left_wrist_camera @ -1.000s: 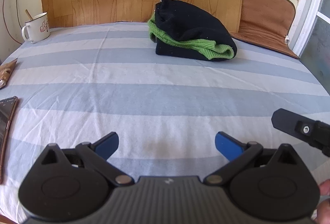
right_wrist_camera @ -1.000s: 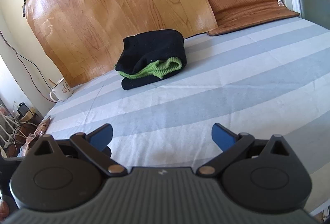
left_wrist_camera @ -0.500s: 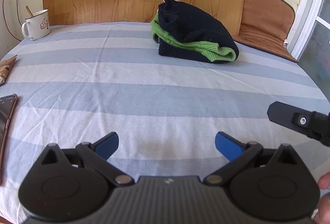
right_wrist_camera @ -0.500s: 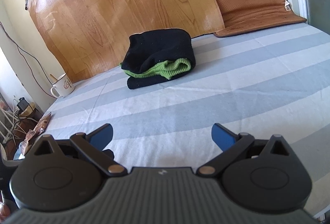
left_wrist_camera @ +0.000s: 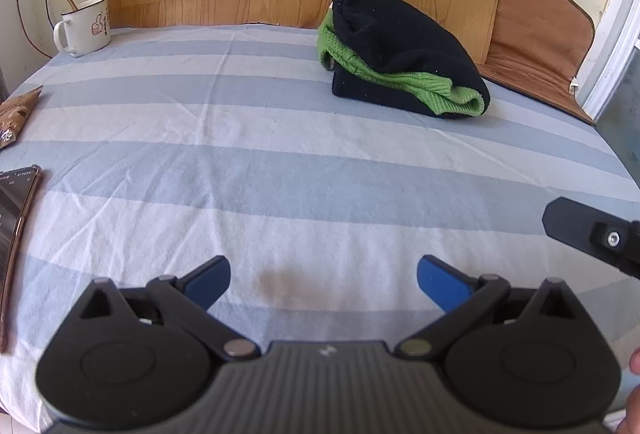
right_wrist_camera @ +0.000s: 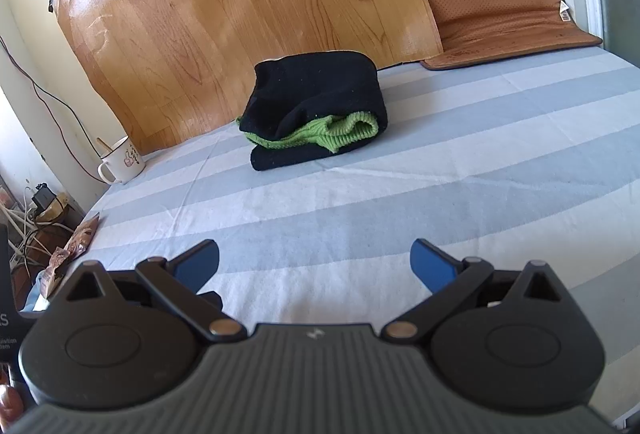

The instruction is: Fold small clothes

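Striped sheet (left_wrist_camera: 280, 162) covers the bed. Wood-grain panel (right_wrist_camera: 240, 14) leans at the far wall. Folded black-and-green sweater (left_wrist_camera: 400, 54) lies on the sheet near the panel, well apart from both tools. Left gripper (left_wrist_camera: 324, 280) spread wide, holding nothing. Right gripper (right_wrist_camera: 316, 262) spread wide, holding nothing. White mug (left_wrist_camera: 86, 26) sits at the far left corner.

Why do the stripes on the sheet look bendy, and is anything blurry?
Left wrist view: the fisheye lens bows the striped sheet at the edges; the folded black and green sweater is sharp. Right wrist view: same bowing, sunlight glares on the wooden panel.
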